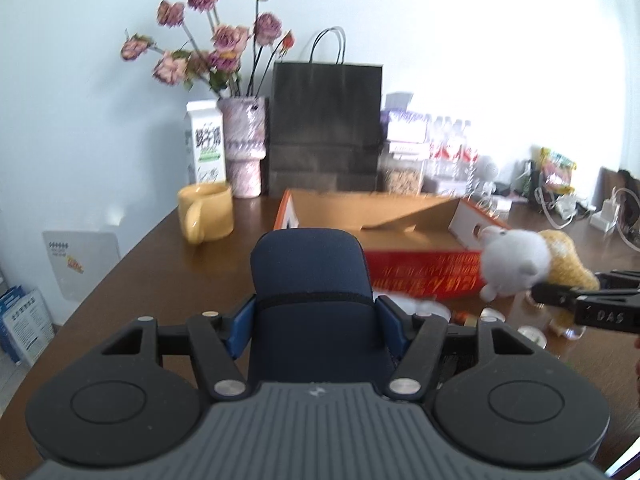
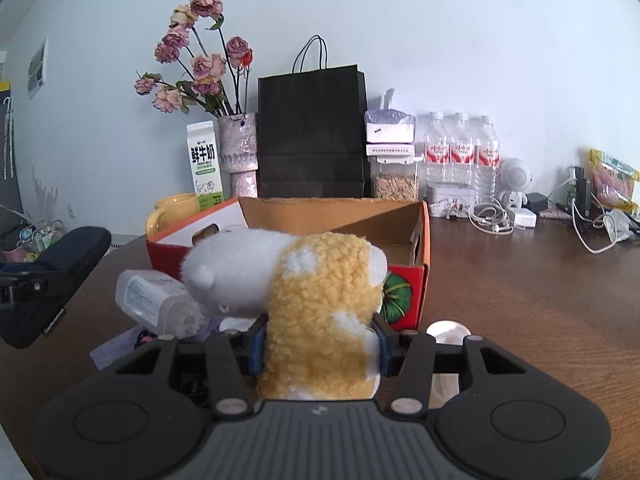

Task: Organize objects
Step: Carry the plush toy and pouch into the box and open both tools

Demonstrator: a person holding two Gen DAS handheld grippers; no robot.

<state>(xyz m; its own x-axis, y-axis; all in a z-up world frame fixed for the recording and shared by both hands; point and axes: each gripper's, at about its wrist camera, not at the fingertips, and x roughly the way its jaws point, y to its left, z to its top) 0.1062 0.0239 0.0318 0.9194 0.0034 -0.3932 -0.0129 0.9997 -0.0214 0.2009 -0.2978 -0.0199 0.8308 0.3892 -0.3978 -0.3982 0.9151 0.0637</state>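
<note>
The left hand-held gripper (image 1: 316, 324) is clamped on a dark blue soft case (image 1: 310, 276), its blue pads pressing both sides, and holds it above the brown counter (image 1: 160, 248) just in front of an open cardboard box (image 1: 380, 216) with red outer walls. The right hand-held gripper (image 2: 318, 346) is closed around a plush toy (image 2: 316, 300), gripping its yellow fleecy body while the white head points to the left, near the box's front wall. In the left wrist view the same toy hangs at the right beside the box's corner. Below the toy, a clear plastic bottle (image 2: 150, 294) lies on its side on the counter, with small round items beside it that may be lids, though blur makes that unsure. A yellow mug (image 1: 206, 212) stands left of the box. Behind the box, against the wall, stand a milk carton (image 2: 205, 164), a vase (image 2: 240, 156) of dried roses, a black paper bag (image 2: 312, 132) and three water bottles (image 2: 462, 148).
</note>
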